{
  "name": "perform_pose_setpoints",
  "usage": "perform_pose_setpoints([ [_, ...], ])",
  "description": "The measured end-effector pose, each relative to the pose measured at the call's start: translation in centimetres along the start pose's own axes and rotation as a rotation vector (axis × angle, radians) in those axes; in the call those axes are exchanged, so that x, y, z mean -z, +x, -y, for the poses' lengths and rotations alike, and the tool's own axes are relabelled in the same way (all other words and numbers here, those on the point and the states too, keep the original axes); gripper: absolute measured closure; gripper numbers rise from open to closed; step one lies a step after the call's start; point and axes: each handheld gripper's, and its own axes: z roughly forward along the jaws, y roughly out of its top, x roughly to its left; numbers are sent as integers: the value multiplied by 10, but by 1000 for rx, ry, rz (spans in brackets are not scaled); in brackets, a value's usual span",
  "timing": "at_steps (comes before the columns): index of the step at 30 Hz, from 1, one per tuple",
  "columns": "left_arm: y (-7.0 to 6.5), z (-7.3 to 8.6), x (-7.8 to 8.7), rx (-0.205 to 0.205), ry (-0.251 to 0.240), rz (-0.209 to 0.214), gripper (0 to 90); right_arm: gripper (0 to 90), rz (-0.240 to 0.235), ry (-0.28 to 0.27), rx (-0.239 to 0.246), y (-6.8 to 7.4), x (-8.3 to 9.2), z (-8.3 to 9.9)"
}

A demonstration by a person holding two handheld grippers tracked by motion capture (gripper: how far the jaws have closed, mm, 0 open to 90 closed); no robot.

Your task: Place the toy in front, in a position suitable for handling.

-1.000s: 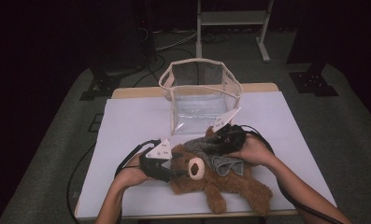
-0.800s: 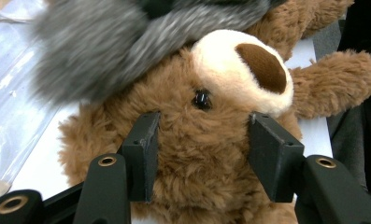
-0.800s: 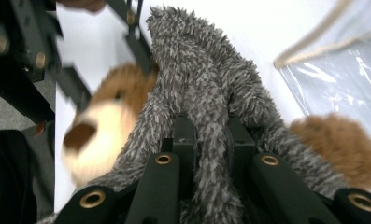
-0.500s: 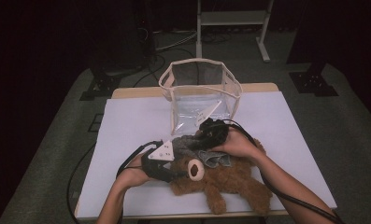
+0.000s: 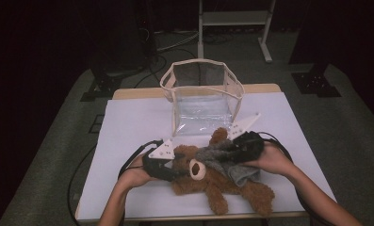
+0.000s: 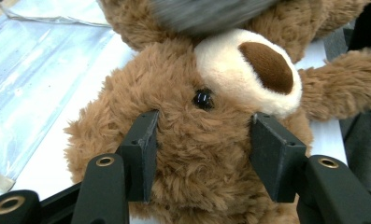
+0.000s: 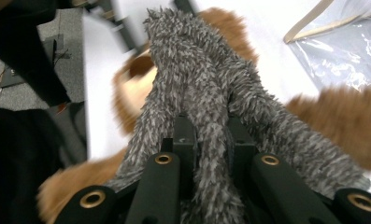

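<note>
A fluffy brown teddy bear [image 5: 213, 181] lies draped with shaggy grey cloth [image 5: 220, 157].

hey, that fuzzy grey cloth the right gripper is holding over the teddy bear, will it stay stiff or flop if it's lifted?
The grey cloth probably flops: it bunches in folds between the right gripper's jaws. It drapes over the teddy bear, so it likely weighs little. Its shaggy pile should resist slipping.
</note>
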Motion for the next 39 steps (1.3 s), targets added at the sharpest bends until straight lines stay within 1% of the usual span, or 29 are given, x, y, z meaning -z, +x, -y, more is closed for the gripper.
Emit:
perform_pose_setpoints([
  [1,0,0,0,6,-5,-4,452,778,11,1,6,6,5,5],
  [2,1,0,-1,7,-7,-7,449,778,18,-2,2,11,9,11],
  [4,2,0,0,6,-9,-10,446,778,39,-10,6,16,15,20],
  [5,2,0,1,8,-14,-11,441,779,52,-5,3,18,16,23],
  [7,2,-1,5,9,-21,-15,431,779,62,-8,-2,17,15,26],
  [9,3,-1,10,14,-31,-26,430,780,86,10,13,14,11,24],
  [10,4,-1,13,15,-30,-28,428,780,98,15,19,11,9,23],
  [12,5,1,15,18,-29,-11,406,779,122,19,13,2,7,19],
  [13,5,2,14,23,-37,-2,405,780,125,20,1,-5,7,17],
  [15,6,2,12,28,-39,-3,405,779,138,15,-21,-19,5,14],
  [17,7,3,5,34,-25,-25,418,780,143,9,-46,-31,2,10],
  [19,8,3,-1,42,-23,-43,422,780,139,8,-54,-36,0,6],
  [21,10,3,-3,51,-38,-63,431,781,142,-13,-35,-31,3,0],
  [23,11,3,-4,57,-46,-79,436,781,117,-46,-4,-21,4,-10],
  [24,12,3,-5,62,-49,-86,438,781,110,-47,24,-14,2,-16],
  [26,13,3,-6,66,-56,-97,438,780,85,-33,66,-4,-8,-26],
  [27,12,4,-6,70,-58,-97,437,780,77,-17,81,1,-14,-31],
  [29,12,4,-3,70,-54,-93,426,780,88,21,108,2,-27,-37],
  [32,11,6,3,70,-48,-92,413,781,95,65,97,-3,-37,-36],
  [34,13,7,5,74,-47,-89,413,781,98,71,84,-8,-37,-31],
  [36,14,8,1,80,-44,-85,412,781,94,61,61,-10,-35,-29],
  [38,14,7,-3,76,-38,-86,400,781,93,40,76,-7,-33,-33],
  [39,14,6,-4,75,-37,-88,400,781,84,30,84,-5,-33,-36],
])
